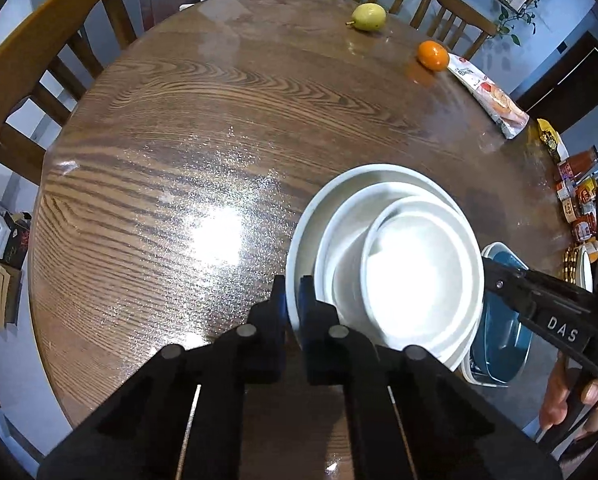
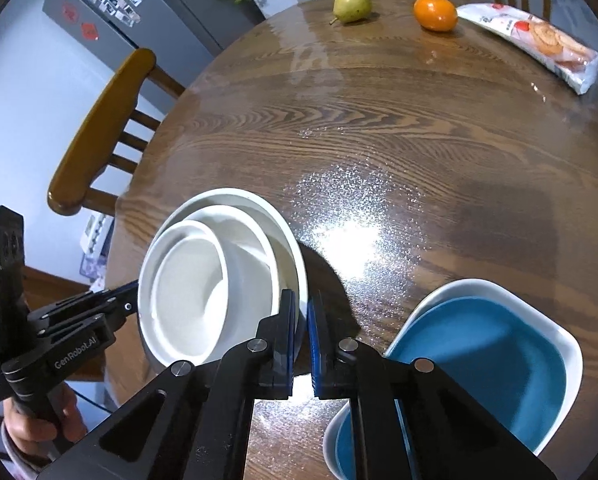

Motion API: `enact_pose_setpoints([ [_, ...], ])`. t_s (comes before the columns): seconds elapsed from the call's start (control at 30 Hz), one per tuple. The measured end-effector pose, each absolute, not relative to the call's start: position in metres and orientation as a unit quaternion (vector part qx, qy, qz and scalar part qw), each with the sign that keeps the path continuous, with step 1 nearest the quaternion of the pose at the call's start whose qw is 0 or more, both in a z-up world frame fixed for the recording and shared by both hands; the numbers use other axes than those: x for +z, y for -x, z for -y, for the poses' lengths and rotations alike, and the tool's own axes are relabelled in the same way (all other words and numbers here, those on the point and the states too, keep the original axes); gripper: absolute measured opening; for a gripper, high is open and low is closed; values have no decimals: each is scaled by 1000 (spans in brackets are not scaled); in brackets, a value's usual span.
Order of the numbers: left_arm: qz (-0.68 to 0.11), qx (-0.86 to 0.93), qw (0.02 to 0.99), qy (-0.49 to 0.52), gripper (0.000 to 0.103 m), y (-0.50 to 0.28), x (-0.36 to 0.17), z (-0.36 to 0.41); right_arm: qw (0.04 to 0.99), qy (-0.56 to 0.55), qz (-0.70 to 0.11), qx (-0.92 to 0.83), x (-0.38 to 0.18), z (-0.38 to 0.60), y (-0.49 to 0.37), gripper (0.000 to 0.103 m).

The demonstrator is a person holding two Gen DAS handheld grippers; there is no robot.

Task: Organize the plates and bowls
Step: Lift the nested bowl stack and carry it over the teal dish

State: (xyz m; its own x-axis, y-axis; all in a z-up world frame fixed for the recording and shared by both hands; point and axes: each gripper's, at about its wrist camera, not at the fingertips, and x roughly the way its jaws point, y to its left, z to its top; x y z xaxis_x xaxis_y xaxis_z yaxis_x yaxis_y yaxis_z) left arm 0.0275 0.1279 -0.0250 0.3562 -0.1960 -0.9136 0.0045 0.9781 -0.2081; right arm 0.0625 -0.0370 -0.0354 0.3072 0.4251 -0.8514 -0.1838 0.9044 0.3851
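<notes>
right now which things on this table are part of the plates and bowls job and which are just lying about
Part of the job:
- stack of three nested white ceramic dishes, rim pinched on opposite sides by the left gripper and right gripper
- blue rounded-square dish with a white outside

Just lying about:
- green pear
- orange fruit
- white plastic biscuit packet
- sauce bottles and jars

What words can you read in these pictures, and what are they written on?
"DAS": on the right gripper, where its arm shows in the left wrist view.
"GenRobot.AI": on the left gripper, in the right wrist view.
Snack packet, bottles and jars, fridge stickers, label low on the left gripper's handle: too small or blurred to read.
</notes>
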Motion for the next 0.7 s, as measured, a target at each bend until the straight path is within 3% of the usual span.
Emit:
enact_pose_setpoints([
  [0.7,-525,-50,848,57,1,-19,-3,-119,831,-83,-521,174,-14,38,-49,9],
])
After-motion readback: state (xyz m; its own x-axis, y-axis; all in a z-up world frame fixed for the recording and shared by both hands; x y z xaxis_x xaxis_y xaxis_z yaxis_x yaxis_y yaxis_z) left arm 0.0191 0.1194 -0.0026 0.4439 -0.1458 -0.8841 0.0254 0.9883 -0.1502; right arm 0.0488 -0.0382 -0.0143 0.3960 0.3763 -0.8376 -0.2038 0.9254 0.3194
